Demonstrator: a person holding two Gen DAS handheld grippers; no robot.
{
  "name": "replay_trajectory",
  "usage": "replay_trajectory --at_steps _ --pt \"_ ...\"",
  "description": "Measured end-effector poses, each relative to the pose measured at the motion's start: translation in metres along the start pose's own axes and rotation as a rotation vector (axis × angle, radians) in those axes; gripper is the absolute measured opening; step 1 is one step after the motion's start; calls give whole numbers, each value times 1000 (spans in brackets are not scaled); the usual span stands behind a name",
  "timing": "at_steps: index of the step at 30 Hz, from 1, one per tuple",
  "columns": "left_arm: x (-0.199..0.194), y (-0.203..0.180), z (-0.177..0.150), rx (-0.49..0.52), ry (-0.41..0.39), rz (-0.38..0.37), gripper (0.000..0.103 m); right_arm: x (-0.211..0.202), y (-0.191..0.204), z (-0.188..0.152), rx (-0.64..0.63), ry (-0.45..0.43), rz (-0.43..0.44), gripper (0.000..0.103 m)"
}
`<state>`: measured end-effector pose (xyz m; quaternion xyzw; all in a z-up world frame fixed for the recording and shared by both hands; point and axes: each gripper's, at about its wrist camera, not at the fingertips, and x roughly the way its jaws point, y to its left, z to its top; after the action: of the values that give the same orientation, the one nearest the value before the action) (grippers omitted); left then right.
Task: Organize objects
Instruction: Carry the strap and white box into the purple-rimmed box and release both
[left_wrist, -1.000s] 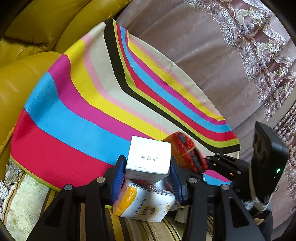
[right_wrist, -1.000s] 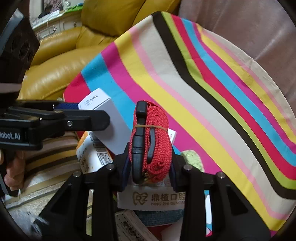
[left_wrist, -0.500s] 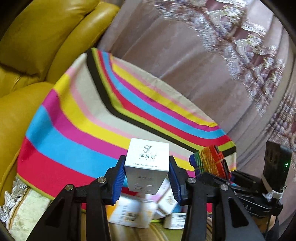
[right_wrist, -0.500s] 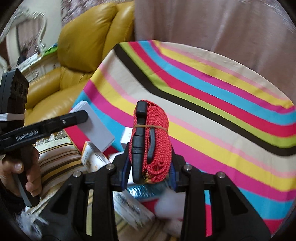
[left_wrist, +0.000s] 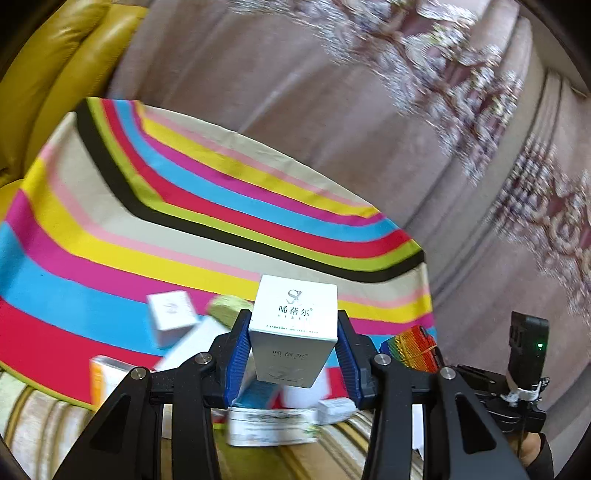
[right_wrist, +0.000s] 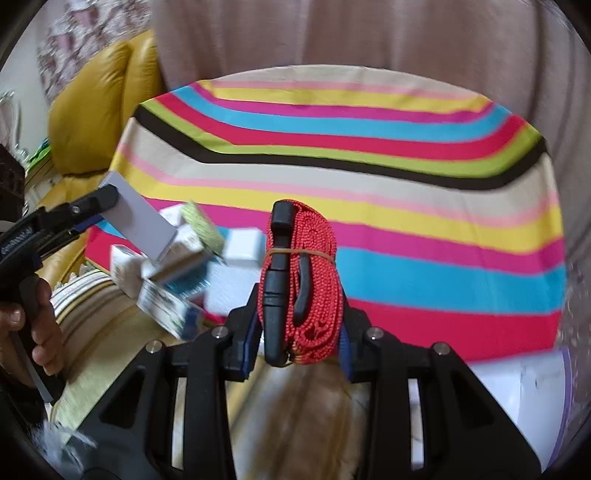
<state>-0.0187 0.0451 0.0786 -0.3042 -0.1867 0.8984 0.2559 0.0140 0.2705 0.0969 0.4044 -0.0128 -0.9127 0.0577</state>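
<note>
Soft even daylight, motion blur, fisheye-bent dark corners

Small boxes (left_wrist: 173, 317) heaped at the near edge of the striped cloth (left_wrist: 110, 236) – smeared by motion blur, print unreadable. The packet (left_wrist: 271, 428) lying under the left tongs (left_wrist: 293, 358) is half hidden by them, label a blur. Lower part of the white carton (left_wrist: 295, 332) covered by the blue pads (left_wrist: 238, 354). From the right wrist, the red strap bundle (right_wrist: 314, 280) blocks the cloth behind it; its base sinks out of sight between the right tongs (right_wrist: 299, 332). A tan blurred shape (right_wrist: 306, 417) below them – cannot tell what. Hand (right_wrist: 33, 325) cut off by the left edge. Curtain pattern (left_wrist: 461, 74) streaked.
</note>
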Motion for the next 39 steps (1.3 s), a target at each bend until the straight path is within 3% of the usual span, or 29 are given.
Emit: replay_trajectory --at_steps 12,20,34,39 --pt "44 -77 -26 86 146 -155 45 -40 -82 -54 225 40 -180 39" --pt "73 -122 -47 153 260 -239 45 -49 -118 -82 324 70 -252 39" --pt "110 -171 -79 231 403 -302 45 -57 -151 -99 413 65 -325 39" --pt "117 -180 -84 239 428 -310 45 -58 -154 -100 417 67 -334 45"
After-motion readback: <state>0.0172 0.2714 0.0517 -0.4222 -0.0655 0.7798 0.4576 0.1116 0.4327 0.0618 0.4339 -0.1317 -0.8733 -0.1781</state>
